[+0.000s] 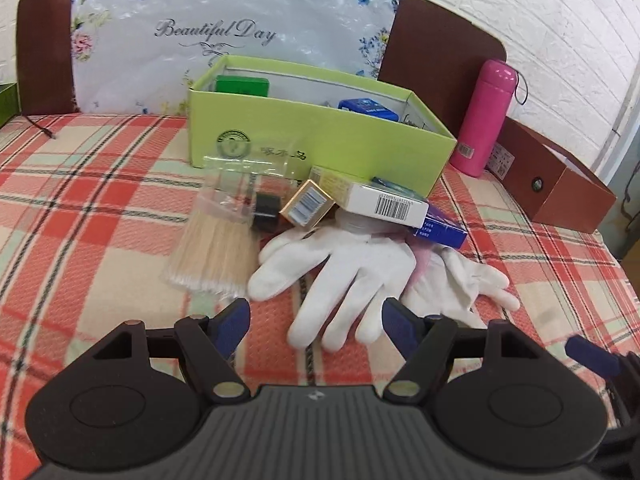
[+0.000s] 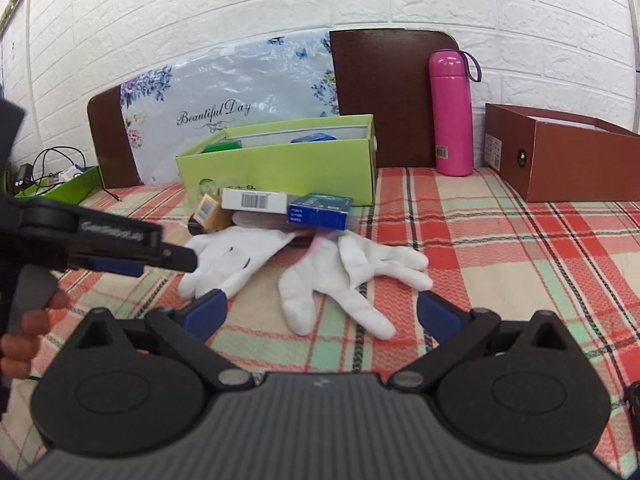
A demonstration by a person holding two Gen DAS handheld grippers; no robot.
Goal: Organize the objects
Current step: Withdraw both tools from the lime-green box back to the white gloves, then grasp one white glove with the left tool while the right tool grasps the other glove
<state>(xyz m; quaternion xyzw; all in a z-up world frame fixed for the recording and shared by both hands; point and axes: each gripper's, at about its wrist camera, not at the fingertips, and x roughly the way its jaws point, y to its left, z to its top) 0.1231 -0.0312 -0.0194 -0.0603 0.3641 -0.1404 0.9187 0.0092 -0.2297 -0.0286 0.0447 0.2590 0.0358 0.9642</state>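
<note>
A pile lies on the plaid bed in front of an open green box (image 1: 312, 136) (image 2: 280, 168): two white gloves (image 1: 340, 272) (image 2: 344, 276), a bag of cotton swabs (image 1: 216, 248), a small gold box (image 1: 306, 204) (image 2: 210, 210), a white barcode box (image 1: 384, 202) (image 2: 256, 200) and a blue box (image 1: 442, 232) (image 2: 320, 210). My left gripper (image 1: 316, 316) is open just short of the nearer glove's fingers; it also shows in the right wrist view (image 2: 176, 258). My right gripper (image 2: 320, 312) is open, empty, around the other glove's fingertips.
A pink flask (image 1: 482, 120) (image 2: 450, 114) stands beside the green box. An open brown box (image 1: 560, 184) (image 2: 560, 156) sits at the right. A floral bag (image 1: 224, 36) leans on the brown headboard (image 1: 436, 44). The green box holds a green item (image 1: 242, 86) and a blue packet (image 1: 368, 108).
</note>
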